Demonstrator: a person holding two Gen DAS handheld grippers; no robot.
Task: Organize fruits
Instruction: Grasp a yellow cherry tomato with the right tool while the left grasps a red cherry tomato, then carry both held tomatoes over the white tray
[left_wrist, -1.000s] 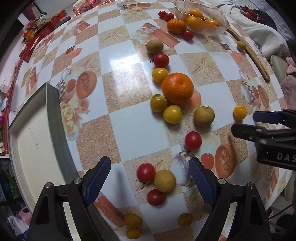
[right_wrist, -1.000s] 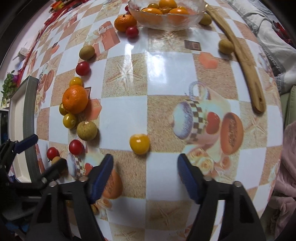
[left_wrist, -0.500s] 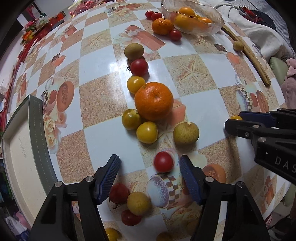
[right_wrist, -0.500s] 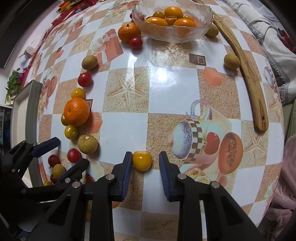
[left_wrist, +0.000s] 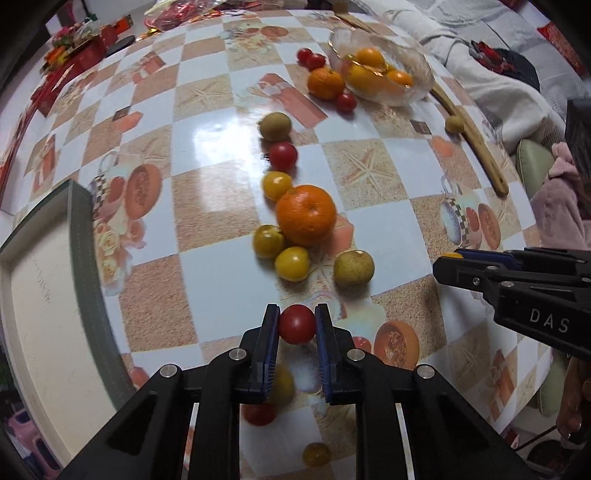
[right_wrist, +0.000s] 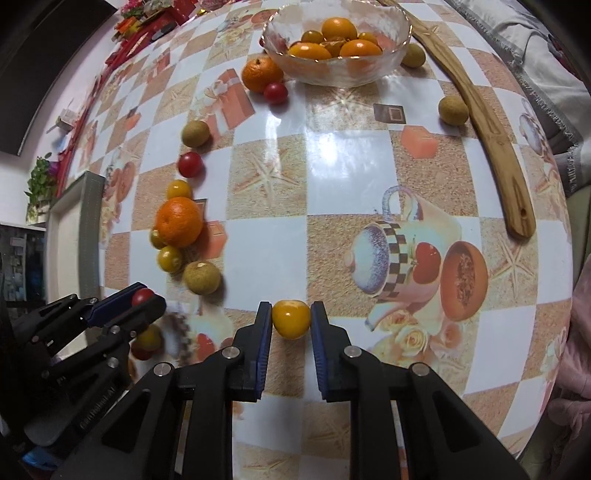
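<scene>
My left gripper (left_wrist: 296, 325) is shut on a red cherry tomato (left_wrist: 296, 323) just above the checked tablecloth; it also shows in the right wrist view (right_wrist: 142, 295). My right gripper (right_wrist: 290, 319) is shut on a small orange-yellow fruit (right_wrist: 290, 318). A large orange (left_wrist: 306, 215) lies ahead of the left gripper among yellow tomatoes (left_wrist: 291, 263) and a tan round fruit (left_wrist: 354, 267). A glass bowl (right_wrist: 391, 59) with orange fruits stands at the far side.
A grey-rimmed white tray (left_wrist: 79, 236) lies at the left. A wooden stick (right_wrist: 491, 140) lies along the right edge with a tan fruit (right_wrist: 453, 109) beside it. More red tomatoes (left_wrist: 282, 156), a kiwi-like fruit (left_wrist: 274, 126) and an orange (left_wrist: 325, 83) are scattered towards the bowl.
Both grippers have closed: the left onto the red tomato, the right onto the small orange-yellow fruit. The left gripper moved forward over the lower fruits.
</scene>
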